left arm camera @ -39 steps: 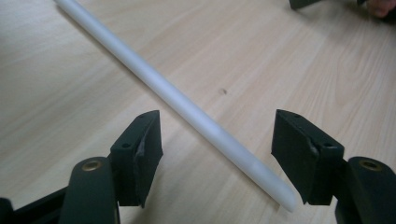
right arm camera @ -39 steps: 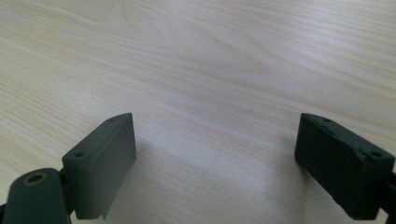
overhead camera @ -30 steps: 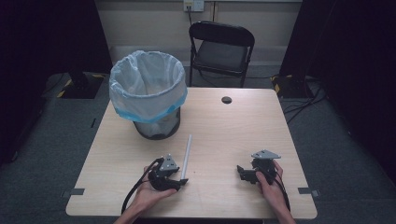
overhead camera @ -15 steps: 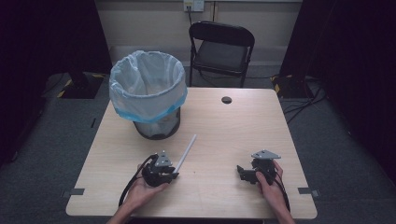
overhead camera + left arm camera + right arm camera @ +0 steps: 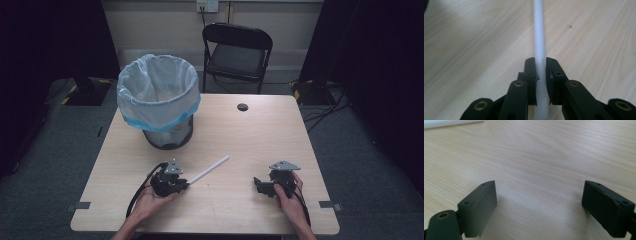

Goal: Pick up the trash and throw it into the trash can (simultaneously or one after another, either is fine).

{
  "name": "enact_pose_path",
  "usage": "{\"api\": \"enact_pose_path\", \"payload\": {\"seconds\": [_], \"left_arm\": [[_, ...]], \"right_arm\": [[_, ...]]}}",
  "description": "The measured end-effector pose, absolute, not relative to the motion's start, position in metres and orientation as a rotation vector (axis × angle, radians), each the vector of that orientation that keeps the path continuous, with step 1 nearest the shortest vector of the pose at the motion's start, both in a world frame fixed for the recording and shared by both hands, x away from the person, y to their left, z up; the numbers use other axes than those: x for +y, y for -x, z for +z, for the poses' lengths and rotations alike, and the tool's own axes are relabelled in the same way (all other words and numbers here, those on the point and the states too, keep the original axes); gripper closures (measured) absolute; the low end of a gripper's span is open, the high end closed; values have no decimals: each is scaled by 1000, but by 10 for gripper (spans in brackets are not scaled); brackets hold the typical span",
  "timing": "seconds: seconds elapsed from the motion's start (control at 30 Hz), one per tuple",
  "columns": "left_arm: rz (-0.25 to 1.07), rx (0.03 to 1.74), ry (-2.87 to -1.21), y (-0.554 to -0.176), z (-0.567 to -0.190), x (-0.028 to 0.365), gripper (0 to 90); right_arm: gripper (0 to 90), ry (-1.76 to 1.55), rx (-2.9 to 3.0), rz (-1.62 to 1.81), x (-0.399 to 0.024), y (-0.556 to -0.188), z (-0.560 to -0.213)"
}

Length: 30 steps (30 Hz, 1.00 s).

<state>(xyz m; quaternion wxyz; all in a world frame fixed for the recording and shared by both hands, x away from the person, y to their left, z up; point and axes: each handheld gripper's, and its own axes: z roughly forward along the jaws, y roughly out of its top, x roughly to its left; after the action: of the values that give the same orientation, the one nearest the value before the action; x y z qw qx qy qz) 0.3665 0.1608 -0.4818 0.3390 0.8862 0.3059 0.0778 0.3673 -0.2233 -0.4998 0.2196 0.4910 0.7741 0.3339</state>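
Two grippers rest low on the wooden table [image 5: 250,135], nearest the person's edge. Seen from the high view, the left gripper [image 5: 184,184] sits at about seven o'clock on the tabletop, a hand [image 5: 145,202] behind it, and its jaws have just been closing on the near end of a white tube [image 5: 209,169], which they now clamp. That tube runs from the jaws toward one o'clock, lying flat on the wood and ending near the table's middle. The left gripper view gives what the overhead camera cannot: both black pads press the tube's sides, and the tube passes straight between them and on up toward twelve o'clock across the pale grain. The right gripper [image 5: 257,183] lies at about five o'clock on the table, well apart from the tube, held by the other hand [image 5: 290,200]. From above its jaw gap is hard to read; the right gripper view settles it, showing the jaws spread wide with nothing but bare wood between them, and a strip of the tube at eleven o'clock in that frame. Farther off, the high view adds a bin [image 5: 157,102] lined with a pale bag standing at eleven o'clock on the table, a small dark hole [image 5: 243,107] at one o'clock, and beyond the far edge a black folding chair [image 5: 237,50].
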Motion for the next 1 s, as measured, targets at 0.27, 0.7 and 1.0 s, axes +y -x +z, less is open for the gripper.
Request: {"api": "enact_pose_path", "payload": {"seconds": [0.27,0.7,1.0], "left_arm": [[107,790,-2244,-369,-486,167,800],[98,763,-2181,-366,-479,169,799],[141,748,-2099,-366,-466,177,799]], "right_arm": [[119,-1359,2141,924,-223,-367,-500],[119,-1358,2141,923,-223,-367,-500],[119,-1358,2141,924,-223,-367,-500]]}}
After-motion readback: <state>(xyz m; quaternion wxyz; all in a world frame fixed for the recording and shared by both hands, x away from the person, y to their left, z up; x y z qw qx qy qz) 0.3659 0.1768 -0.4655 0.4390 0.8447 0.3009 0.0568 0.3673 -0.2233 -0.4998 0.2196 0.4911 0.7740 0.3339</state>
